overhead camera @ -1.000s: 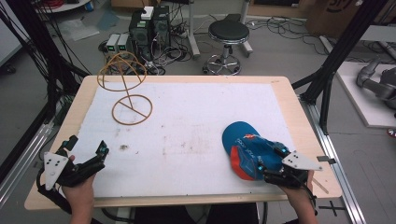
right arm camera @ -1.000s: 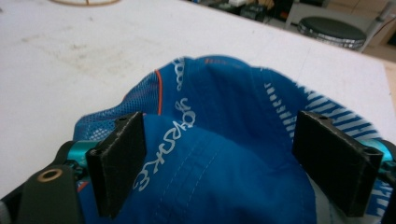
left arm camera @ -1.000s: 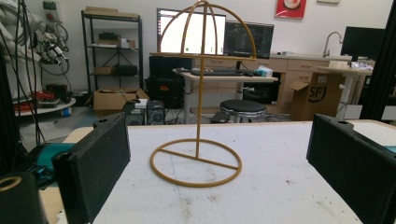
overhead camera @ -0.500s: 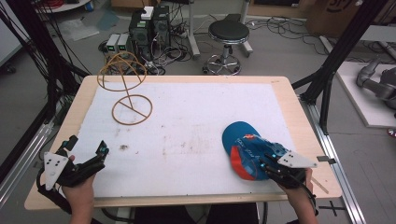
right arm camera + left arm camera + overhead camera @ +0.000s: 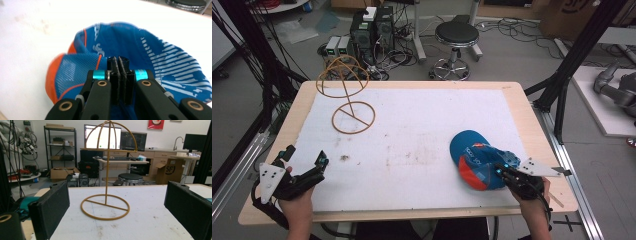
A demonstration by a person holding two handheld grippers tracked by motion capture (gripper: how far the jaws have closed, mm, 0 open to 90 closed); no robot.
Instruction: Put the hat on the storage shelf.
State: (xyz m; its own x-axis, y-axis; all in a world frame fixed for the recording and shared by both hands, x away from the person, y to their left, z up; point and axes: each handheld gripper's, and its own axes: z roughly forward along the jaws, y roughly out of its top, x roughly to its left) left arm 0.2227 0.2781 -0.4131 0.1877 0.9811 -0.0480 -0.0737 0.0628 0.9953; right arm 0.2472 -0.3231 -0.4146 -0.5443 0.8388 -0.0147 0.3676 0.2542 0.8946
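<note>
Blue mesh fabric sits pinched between the jaws of the right tool (image 5: pixel 119 65), which have just been closing and now meet tight on the near edge of the cap (image 5: pixel 477 159). That cap lies at about four o'clock on the surface (image 5: pixel 422 125), its orange trim toward the person, with the right hand behind it at the front edge. The left tool (image 5: pixel 304 167) rests at about eight o'clock, jaws spread wide with nothing between them, aimed at the wire cap stand (image 5: pixel 348 95) that rises upright at about eleven o'clock, well apart from the cap. The grip looks thin: only a fold of soft cloth near the rim is caught, so the fabric could slip out on the lift, or the cap could sag and twist so that its crown does not open over the dome of the stand. A careless approach could also knock the light stand over or push it off the far edge.
</note>
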